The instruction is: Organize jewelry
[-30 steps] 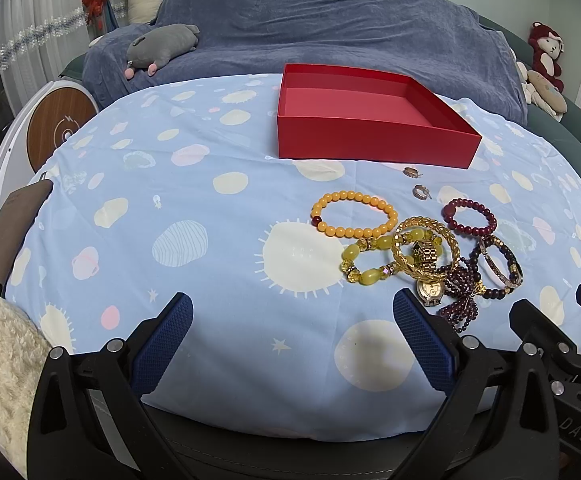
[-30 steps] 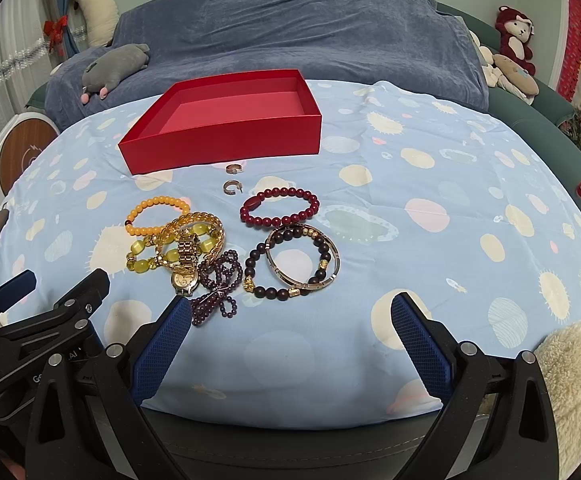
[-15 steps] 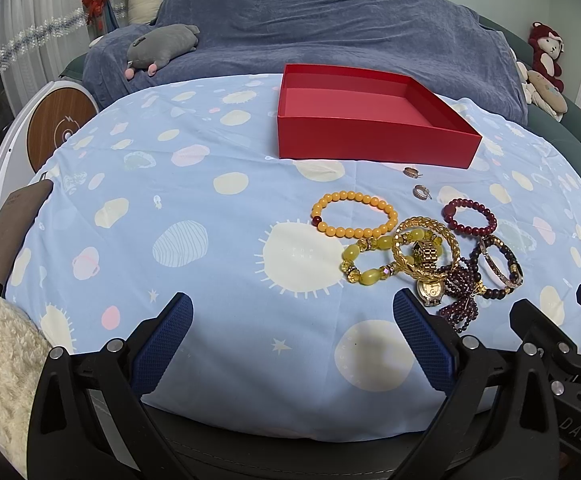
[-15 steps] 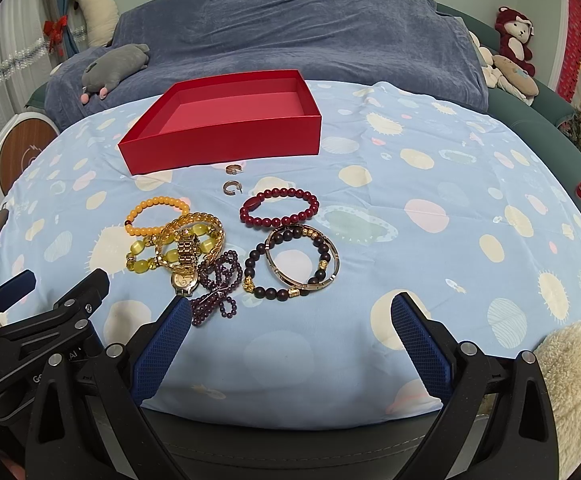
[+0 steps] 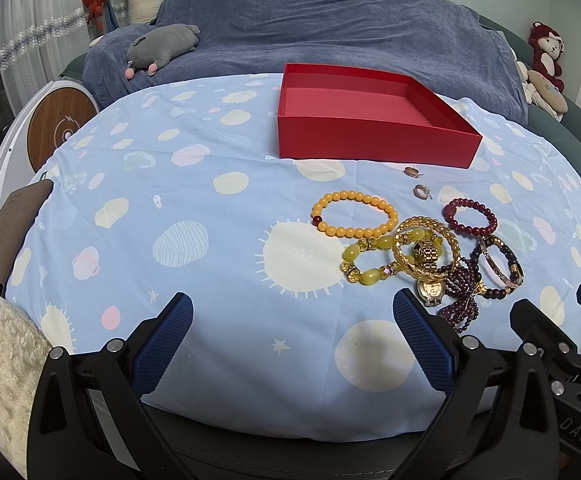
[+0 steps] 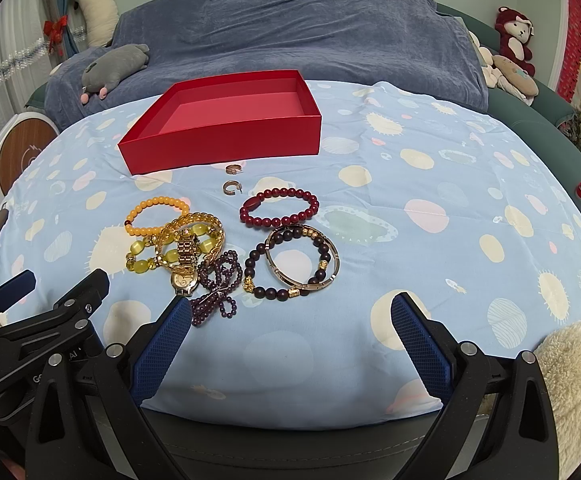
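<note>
An empty red box (image 5: 374, 146) (image 6: 226, 144) stands on the blue spotted cloth. In front of it lie two small earrings (image 6: 232, 188), an orange bead bracelet (image 5: 354, 232) (image 6: 136, 220), a dark red bead bracelet (image 6: 278, 220) (image 5: 470, 226), a gold chain bracelet with a gold watch (image 6: 184, 280), a yellow-green bead bracelet (image 5: 364, 274), purple beads (image 6: 214, 292) and a dark bead bracelet with a bangle (image 6: 302, 286). My left gripper (image 5: 292, 344) is open and empty at the near edge, left of the pile. My right gripper (image 6: 290, 344) is open and empty, just in front of the pile.
A sofa under a blue-grey blanket (image 5: 330, 28) lies behind the table, with a grey plush (image 5: 162, 48) on it and plush toys (image 6: 514, 40) at the right. A round wooden-faced device (image 5: 60, 132) stands at the left. Fluffy cream sleeves (image 6: 570, 376) flank the grippers.
</note>
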The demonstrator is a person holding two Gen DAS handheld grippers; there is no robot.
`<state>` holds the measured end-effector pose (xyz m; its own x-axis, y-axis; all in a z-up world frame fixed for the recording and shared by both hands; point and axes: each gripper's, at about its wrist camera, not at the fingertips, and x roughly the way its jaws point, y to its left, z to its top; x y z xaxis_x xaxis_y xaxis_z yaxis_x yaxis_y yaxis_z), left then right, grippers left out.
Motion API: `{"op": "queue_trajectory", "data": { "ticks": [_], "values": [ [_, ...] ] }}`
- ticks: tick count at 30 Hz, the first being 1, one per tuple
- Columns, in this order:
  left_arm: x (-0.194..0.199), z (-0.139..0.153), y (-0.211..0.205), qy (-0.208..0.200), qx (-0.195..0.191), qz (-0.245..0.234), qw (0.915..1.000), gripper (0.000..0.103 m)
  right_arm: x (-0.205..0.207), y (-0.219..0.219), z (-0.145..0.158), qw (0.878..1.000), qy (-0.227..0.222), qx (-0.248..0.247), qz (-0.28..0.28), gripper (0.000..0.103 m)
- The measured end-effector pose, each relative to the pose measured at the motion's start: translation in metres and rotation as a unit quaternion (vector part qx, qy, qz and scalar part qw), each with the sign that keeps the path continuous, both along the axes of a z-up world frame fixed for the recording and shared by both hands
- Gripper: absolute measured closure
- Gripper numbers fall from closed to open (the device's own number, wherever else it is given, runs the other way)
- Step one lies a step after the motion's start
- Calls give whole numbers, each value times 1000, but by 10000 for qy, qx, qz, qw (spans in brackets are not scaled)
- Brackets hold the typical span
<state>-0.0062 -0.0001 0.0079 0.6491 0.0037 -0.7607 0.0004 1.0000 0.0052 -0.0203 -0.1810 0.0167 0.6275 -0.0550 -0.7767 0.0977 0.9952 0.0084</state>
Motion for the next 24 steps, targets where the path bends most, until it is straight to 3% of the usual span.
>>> {"op": "queue_trajectory", "data": {
  "ticks": [24],
  "values": [
    [0, 1, 2, 13, -7, 10, 10000, 7, 0, 0, 0, 10000, 0, -7, -1, 7]
  ]
}}
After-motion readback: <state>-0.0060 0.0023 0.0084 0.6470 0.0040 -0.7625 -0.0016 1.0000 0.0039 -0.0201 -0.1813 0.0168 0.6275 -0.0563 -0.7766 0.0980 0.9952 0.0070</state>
